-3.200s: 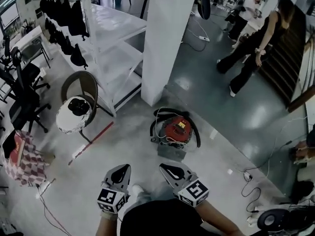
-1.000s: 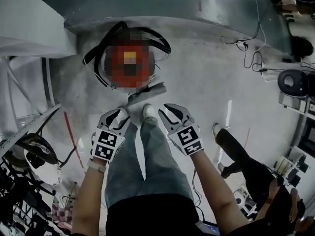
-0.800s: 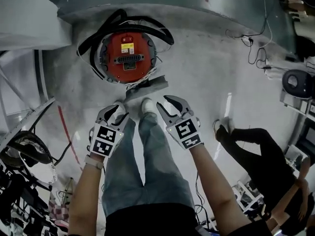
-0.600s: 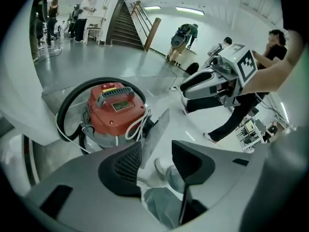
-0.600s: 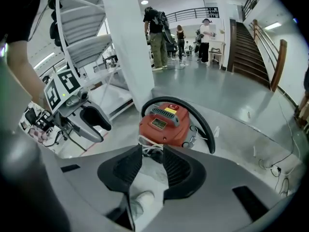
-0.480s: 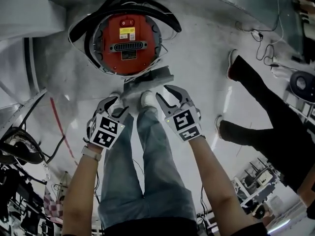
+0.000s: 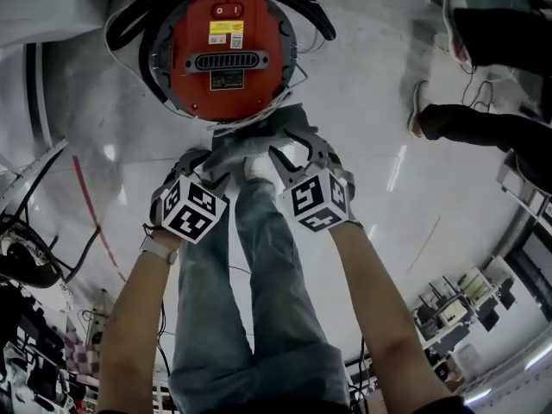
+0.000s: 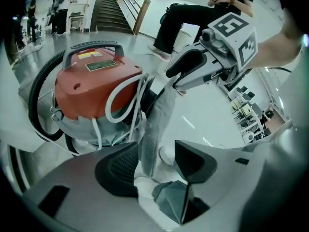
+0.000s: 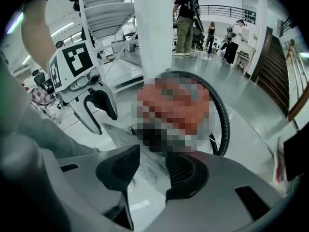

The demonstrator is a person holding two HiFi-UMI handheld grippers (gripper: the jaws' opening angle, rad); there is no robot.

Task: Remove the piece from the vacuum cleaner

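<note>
Red vacuum cleaner stands just far of the person's feet, and the grey nozzle piece pokes out at its near edge. Flanking it, pointing steeply down: left gripper, right gripper. Both sets of jaws have just been opening and stand wide. Right has the piece between its pads without pinching. Left frames jeans leg, shoe and a grey corner, probably the same piece. Reads as pre-grasp, spread to clear the nozzle's edges.
</note>
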